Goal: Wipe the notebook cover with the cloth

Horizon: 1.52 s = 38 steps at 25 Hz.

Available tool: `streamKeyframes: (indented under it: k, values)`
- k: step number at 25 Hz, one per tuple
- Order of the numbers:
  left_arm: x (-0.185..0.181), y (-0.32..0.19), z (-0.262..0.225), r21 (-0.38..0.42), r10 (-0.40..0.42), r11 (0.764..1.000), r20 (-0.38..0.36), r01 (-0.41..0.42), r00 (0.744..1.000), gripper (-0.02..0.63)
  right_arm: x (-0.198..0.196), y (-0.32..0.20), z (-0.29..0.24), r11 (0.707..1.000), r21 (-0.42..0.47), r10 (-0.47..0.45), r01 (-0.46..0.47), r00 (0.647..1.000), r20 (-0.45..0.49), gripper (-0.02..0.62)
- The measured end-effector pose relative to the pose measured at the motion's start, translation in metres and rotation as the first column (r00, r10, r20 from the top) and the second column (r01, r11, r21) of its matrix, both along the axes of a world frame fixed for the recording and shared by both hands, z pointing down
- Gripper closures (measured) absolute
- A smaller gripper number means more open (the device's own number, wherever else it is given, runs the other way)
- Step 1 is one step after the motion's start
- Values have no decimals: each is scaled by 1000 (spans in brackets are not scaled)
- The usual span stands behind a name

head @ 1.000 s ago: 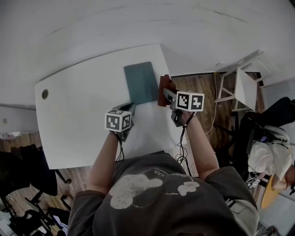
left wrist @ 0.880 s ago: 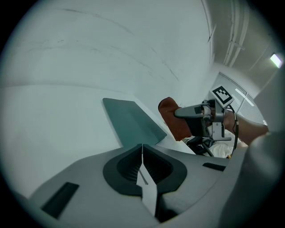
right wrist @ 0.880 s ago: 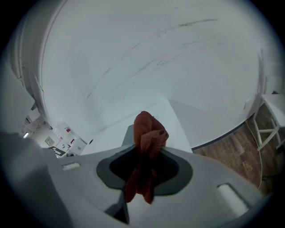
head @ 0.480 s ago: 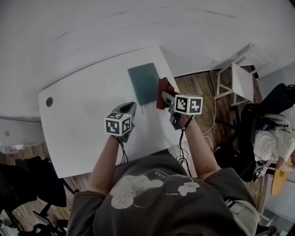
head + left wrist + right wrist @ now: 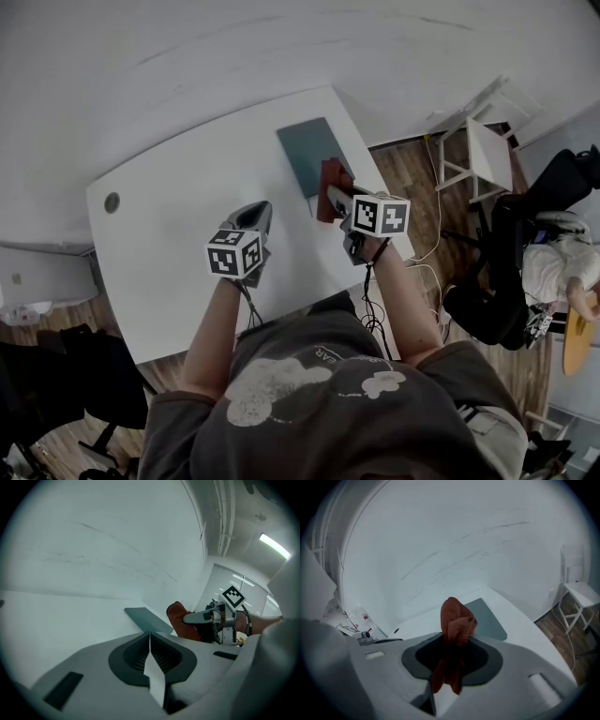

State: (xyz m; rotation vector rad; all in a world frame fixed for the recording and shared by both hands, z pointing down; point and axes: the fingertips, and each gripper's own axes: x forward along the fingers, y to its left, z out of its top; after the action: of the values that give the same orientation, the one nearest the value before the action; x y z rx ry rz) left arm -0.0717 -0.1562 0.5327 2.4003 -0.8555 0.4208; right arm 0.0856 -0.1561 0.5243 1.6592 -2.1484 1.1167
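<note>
A dark teal notebook (image 5: 309, 153) lies flat near the far right corner of the white table (image 5: 178, 225). My right gripper (image 5: 335, 201) is shut on a rust-red cloth (image 5: 331, 178), which hangs at the notebook's near right edge. The cloth (image 5: 455, 625) bunches up from the shut jaws, with the notebook (image 5: 490, 619) just beyond it. My left gripper (image 5: 255, 217) is shut and empty, over bare table left of the notebook. In the left gripper view the notebook (image 5: 147, 619) lies ahead, the cloth (image 5: 180, 619) and right gripper (image 5: 197, 618) to its right.
A round cable hole (image 5: 112, 202) sits near the table's left edge. A white stand (image 5: 487, 155) is on the wood floor beyond the table's right edge. A seated person (image 5: 558, 281) is at far right. A white wall rises behind the table.
The right gripper and cloth have stayed beside the notebook's near right edge. The view has shifted, so table and notebook sit further right and up.
</note>
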Motion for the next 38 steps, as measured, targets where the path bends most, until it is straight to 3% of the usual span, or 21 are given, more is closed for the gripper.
streamKeyframes:
  k: [14,25,38]
  values:
    - [-76,49,-8,12,85,996,-34,-84,996,606,-79,71,-5,995,16,98,-97,993,-59,488]
    - [-97,93,-16,27,177,984,-54,-176,983,606,-109,129,-13,985,24,174,-173,981,-90,489]
    - [-89,109,-22,28,169,985,-78,-167,982,606,-107,142,-22,979,92,191,-183,978,-82,489]
